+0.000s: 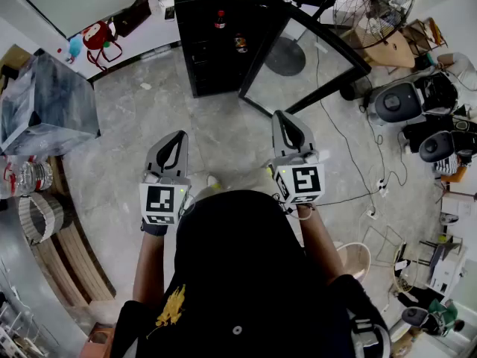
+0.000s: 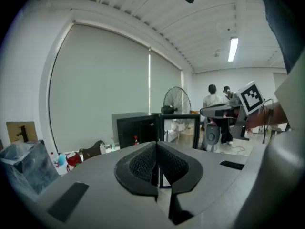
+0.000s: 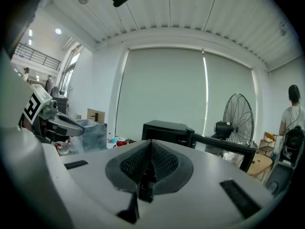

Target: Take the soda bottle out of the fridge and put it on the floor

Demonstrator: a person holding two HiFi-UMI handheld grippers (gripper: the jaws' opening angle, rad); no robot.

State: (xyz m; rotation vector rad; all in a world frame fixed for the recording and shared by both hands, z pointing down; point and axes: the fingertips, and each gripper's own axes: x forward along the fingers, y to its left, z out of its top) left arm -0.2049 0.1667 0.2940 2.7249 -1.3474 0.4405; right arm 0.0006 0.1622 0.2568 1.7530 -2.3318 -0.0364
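Standing on a shelf inside the open fridge (image 1: 212, 66), the soda bottle (image 1: 220, 19) is seen; well before the fridge, left gripper (image 1: 177, 139) and right gripper (image 1: 285, 122) are held closed, empty.

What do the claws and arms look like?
Left claw and right claw: grey tapered shells with black textured pads. Each carries a white cube with black square markers. The person wears a black top with a yellow print.

Grey left tongs (image 1: 179, 136) and right tongs (image 1: 282, 118), black gold-printed shirt (image 1: 246, 274)
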